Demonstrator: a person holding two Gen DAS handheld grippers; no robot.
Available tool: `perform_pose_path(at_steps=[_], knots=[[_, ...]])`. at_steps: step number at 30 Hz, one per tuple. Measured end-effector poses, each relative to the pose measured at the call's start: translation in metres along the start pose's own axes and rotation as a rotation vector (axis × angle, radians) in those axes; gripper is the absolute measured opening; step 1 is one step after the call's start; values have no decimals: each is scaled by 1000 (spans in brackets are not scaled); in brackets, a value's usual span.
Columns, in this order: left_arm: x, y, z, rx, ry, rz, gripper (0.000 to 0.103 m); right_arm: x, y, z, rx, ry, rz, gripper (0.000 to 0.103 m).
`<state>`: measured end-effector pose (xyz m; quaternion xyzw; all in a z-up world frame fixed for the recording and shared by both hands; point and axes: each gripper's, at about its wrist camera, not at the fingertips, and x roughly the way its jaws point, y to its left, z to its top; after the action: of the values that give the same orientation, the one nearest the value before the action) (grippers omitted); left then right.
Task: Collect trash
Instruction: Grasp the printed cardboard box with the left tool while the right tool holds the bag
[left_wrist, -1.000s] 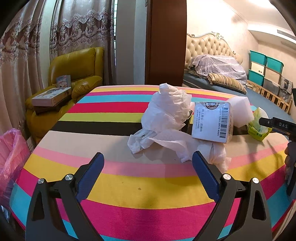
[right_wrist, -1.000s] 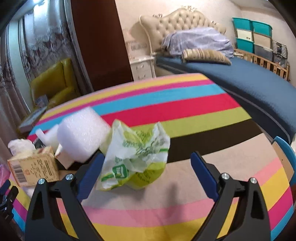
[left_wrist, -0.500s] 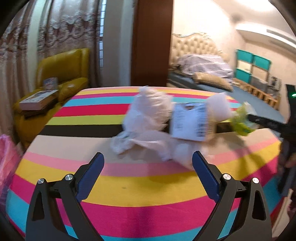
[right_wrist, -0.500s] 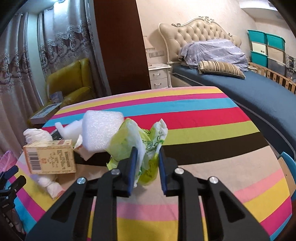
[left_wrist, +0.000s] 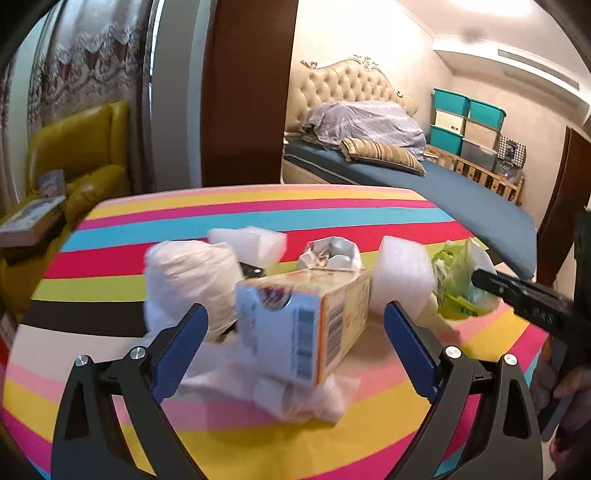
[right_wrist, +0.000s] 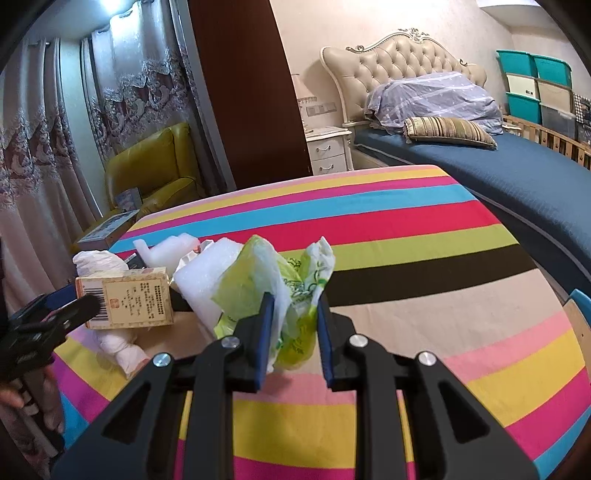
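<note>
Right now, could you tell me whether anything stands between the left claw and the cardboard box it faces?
Nothing visible does. The left claw is open with the cardboard box directly ahead between its fingers; crumpled white paper lies beside and under the box, not in front.

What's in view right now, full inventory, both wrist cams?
green plastic bag: 1, green and white, on the table, pinched between the right gripper's pads
cardboard box: 1, tan with barcode, lying amid the trash pile
white foam pieces: 2, one beside the box, one behind
crumpled white plastic bags: a few, left of and under the box; count unclear
striped tablecloth: 1, multicolour, covers the table
yellow armchair: 1, far left, boxes on it
bed: 1, blue cover, right rear
storage bins: several, teal and beige, stacked behind the bed
left gripper: open, box in front
right gripper: shut on the bag
</note>
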<state>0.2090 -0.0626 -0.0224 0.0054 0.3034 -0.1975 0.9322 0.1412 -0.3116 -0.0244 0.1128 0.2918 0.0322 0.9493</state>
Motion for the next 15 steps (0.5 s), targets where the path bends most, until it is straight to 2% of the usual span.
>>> perform_pose_path(at_steps=[2,4,5,7,9,13,15], knots=[[8,1,1,-32,24,-40,89,-3,-2,-1,3,-1,1,23],[9,-1,0,-63,40,-99,81,-6,-5,-3,8,-5,-1,23],[7,-5,-3,-62,46,-130,80,-8,-7,-3,9,-7,-4,23],[-1,-20,-11,-14,50,-174,74,-11,-11,-4,19,-7,-6,23],[-9,-32,-17,37,44,-187,73,-14,-15,-5,30,-9,-8,23],[-13,-46,-20,98,26,-113,73,-19,-21,-6,46,-13,-16,24],[-7,-44,-18,83,32,-86,74,-20,-21,-7,45,-14,-18,24]])
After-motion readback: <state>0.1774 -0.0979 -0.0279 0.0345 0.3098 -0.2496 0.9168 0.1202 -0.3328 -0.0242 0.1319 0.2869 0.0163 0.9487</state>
